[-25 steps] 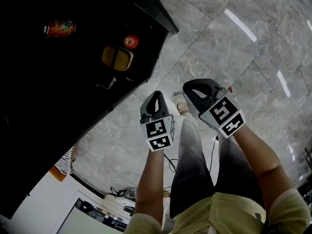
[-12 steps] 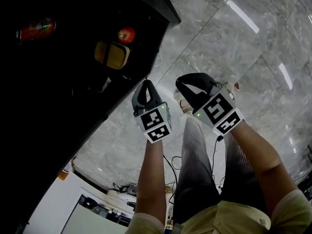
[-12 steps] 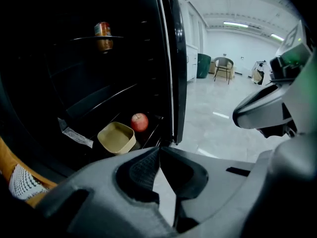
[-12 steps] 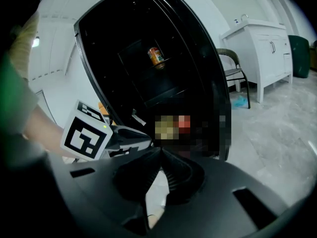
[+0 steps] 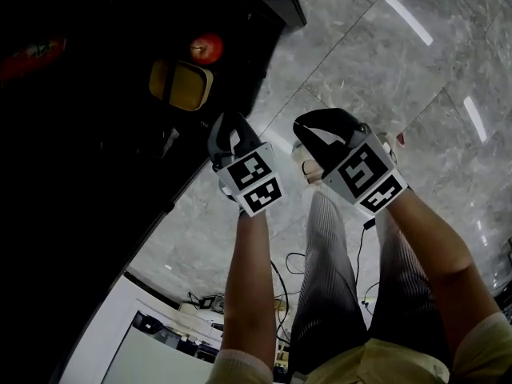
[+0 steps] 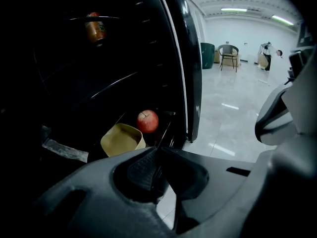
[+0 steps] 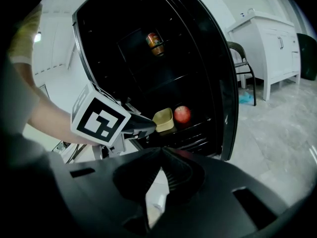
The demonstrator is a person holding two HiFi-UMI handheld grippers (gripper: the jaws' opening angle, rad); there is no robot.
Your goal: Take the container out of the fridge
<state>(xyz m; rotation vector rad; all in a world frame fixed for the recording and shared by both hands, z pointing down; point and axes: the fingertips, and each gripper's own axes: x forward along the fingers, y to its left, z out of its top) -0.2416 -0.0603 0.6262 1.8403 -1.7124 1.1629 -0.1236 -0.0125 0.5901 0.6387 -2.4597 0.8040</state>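
A pale yellow container (image 5: 181,85) sits on a low shelf inside the dark open fridge (image 5: 96,134), with a red apple (image 5: 207,48) just behind it. My left gripper (image 5: 229,125) is shut on nothing and points at the container from just outside the fridge's front edge. In the left gripper view the container (image 6: 121,139) and apple (image 6: 147,121) lie right beyond the closed jaws of the left gripper (image 6: 158,150). My right gripper (image 5: 306,131) hangs beside it over the floor, shut and empty. From the right gripper view the container (image 7: 163,119) shows past the left gripper (image 7: 141,125).
An orange can (image 6: 94,29) stands on a higher shelf. The fridge's right wall (image 6: 185,58) rises next to the shelf. Grey marble floor (image 5: 384,70) spreads to the right. A white cabinet (image 7: 270,43) and a chair (image 7: 240,63) stand farther off. The person's legs are below.
Both grippers have moved forward towards the fridge. The left one now sits closer to the yellow container. Both have stayed shut.
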